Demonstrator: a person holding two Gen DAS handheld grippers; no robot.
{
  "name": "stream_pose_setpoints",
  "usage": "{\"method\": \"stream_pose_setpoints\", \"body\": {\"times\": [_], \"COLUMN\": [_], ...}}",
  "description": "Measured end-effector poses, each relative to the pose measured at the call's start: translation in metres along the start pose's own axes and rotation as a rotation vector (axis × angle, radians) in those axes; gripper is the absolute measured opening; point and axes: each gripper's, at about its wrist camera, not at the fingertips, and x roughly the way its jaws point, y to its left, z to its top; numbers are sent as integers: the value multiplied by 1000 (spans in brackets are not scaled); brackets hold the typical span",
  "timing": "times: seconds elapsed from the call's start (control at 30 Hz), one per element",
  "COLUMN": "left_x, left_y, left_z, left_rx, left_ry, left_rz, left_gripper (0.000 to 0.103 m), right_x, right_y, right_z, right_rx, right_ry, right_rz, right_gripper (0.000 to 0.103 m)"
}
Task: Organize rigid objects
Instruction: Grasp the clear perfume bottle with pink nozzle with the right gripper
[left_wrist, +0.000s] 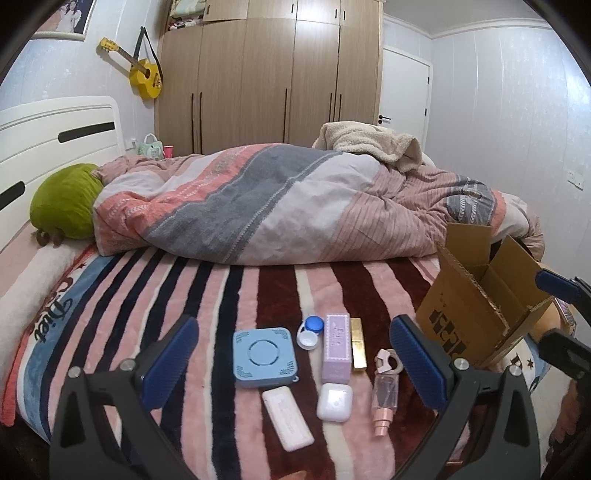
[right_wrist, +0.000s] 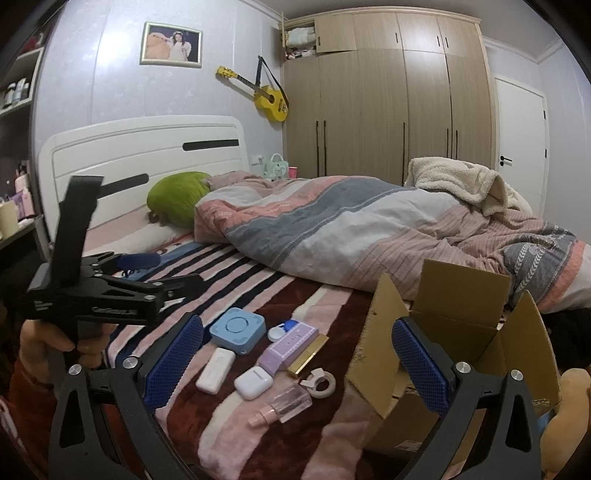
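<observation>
Small rigid items lie in a cluster on the striped blanket: a blue square case (left_wrist: 264, 356), a contact lens case (left_wrist: 310, 332), a lilac box (left_wrist: 336, 347), a gold lipstick (left_wrist: 357, 343), a white earbuds case (left_wrist: 333, 401), a pale pink case (left_wrist: 288, 417), a clear spray bottle (left_wrist: 384, 402) and a tape ring (left_wrist: 388, 360). My left gripper (left_wrist: 293, 365) hovers over them, open and empty. To the right stands an open cardboard box (right_wrist: 461, 332). My right gripper (right_wrist: 297, 363) is open between the cluster and the box, holding nothing.
A bunched striped duvet (left_wrist: 277, 203) and a cream fleece (left_wrist: 369, 144) fill the far half of the bed. A green pillow (left_wrist: 66, 199) lies by the white headboard (left_wrist: 55, 140). A hand (right_wrist: 48, 343) holds the left gripper's handle. A wardrobe (left_wrist: 269, 74) stands behind.
</observation>
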Motion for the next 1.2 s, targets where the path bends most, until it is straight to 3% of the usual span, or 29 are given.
{"method": "stream_pose_setpoints", "body": {"times": [0.17,0.33,0.53,0.8,0.9,1.0,1.2], "left_x": [5,22,43,55,57,55,53], "left_y": [18,29,29,27,30,35,40], "left_z": [-7,-24,-46,-57,-56,-56,-53], "left_rx": [-27,-7,59,54,27,-4,-38], "left_ry": [4,52,109,124,130,122,131], "left_rz": [-17,8,41,8,-48,-131,-272], "left_gripper": [103,103,103,103,103,103,103], "right_x": [2,38,89,131,147,155,144], "right_y": [31,42,15,7,6,10,11], "right_z": [-17,-61,-111,-122,-123,-123,-124], "right_rx": [-6,84,279,343,353,307,254], "right_ry": [6,144,293,319,340,357,390], "right_rz": [29,58,-29,-115,-142,-186,-159], "right_gripper": [81,68,66,66,65,46,32]}}
